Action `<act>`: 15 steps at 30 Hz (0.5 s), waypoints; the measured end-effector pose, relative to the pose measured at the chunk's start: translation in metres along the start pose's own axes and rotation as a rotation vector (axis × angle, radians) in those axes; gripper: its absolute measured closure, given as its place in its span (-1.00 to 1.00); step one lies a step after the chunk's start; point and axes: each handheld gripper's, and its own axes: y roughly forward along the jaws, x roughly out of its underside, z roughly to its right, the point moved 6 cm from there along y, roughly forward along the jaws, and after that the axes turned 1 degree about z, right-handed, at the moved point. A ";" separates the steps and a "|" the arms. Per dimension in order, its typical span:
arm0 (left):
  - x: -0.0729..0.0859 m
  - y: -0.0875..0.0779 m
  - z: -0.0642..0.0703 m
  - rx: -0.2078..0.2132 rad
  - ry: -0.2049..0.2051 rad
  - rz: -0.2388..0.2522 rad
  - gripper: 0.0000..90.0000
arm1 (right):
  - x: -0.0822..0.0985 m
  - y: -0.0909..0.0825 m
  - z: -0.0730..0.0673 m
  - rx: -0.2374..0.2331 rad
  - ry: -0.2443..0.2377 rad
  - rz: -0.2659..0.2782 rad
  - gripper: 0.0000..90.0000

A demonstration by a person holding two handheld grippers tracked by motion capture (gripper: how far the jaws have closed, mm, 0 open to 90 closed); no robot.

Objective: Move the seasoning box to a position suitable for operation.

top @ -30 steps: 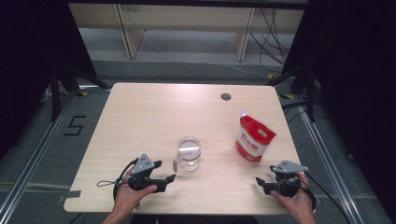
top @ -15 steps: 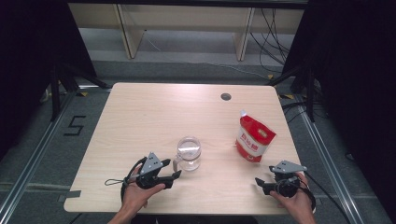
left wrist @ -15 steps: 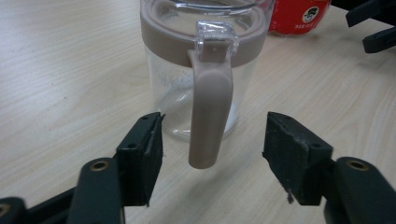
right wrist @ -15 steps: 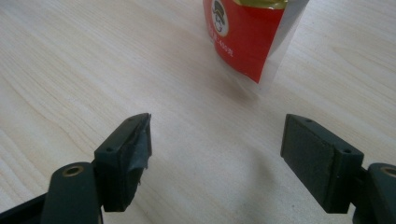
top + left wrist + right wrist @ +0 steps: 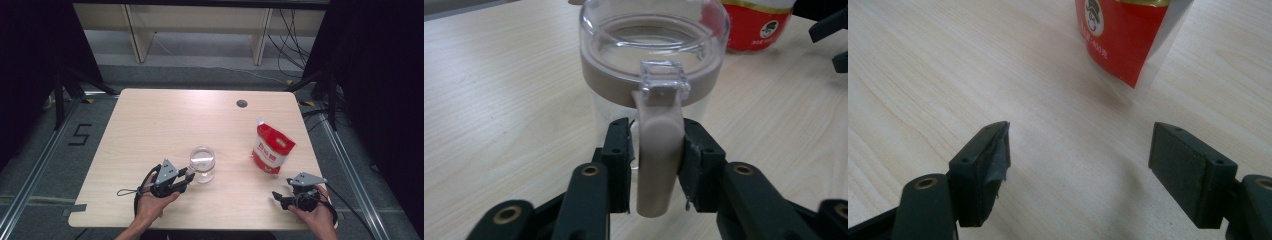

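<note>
A clear jug (image 5: 202,162) with a taupe band and handle stands near the table's front middle. In the left gripper view the jug (image 5: 654,60) is close up, and its handle (image 5: 659,150) stands between the jaws of my left gripper (image 5: 656,155). These jaws have just been closing: the right pad lies against the handle, and the left pad shows a thin gap. From above, the left gripper (image 5: 189,177) sits at the jug's left side. My right gripper (image 5: 276,197) rests open at the front right, nothing between its jaws (image 5: 1080,150). A red pouch (image 5: 272,150) stands beyond it.
The wooden table (image 5: 165,120) has a round cable hole (image 5: 242,103) at the back right. The red pouch (image 5: 756,25) stands behind the jug in the left gripper view, and the pouch (image 5: 1123,35) faces the right gripper. Shelving and cables lie beyond the table.
My left gripper has moved right, up to the jug, and its jaws have narrowed around the handle. The right gripper has stayed put.
</note>
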 end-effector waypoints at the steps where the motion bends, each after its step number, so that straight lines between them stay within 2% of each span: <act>1: 0.000 -0.001 -0.001 -0.003 0.011 -0.002 0.54 | 0.000 0.000 0.000 0.000 -0.001 0.000 -0.43; 5: 0.000 -0.002 -0.003 -0.015 0.014 0.004 0.60 | 0.000 0.000 0.000 0.000 -0.004 -0.003 -0.43; 6: 0.000 -0.002 -0.006 -0.023 0.019 0.003 0.60 | 0.001 0.000 -0.001 -0.009 0.008 -0.008 -0.43; 8: 0.000 -0.003 -0.008 -0.026 0.019 0.002 0.60 | 0.000 0.000 0.000 0.000 -0.007 -0.004 -0.43; 10: 0.000 -0.003 -0.008 -0.029 0.021 0.000 0.60 | 0.001 0.000 -0.002 -0.008 0.012 -0.011 -0.43; 11: 0.000 -0.003 -0.008 -0.029 0.021 0.000 0.60 | 0.001 0.001 -0.001 -0.007 -0.001 -0.007 -0.43; 12: 0.000 -0.002 -0.009 -0.037 0.044 -0.002 0.60 | 0.001 0.001 -0.001 -0.009 -0.004 -0.009 -0.43; 13: 0.000 -0.002 -0.009 -0.042 0.042 -0.004 0.60 | 0.002 0.000 -0.003 -0.015 0.012 -0.023 -0.43; 14: 0.000 -0.002 -0.009 -0.041 0.042 -0.005 0.60 | 0.001 0.001 -0.001 -0.008 -0.015 -0.009 -0.43; 15: 0.001 -0.002 -0.008 -0.038 0.029 -0.006 0.60 | 0.001 0.001 -0.001 -0.008 -0.010 -0.011 -0.43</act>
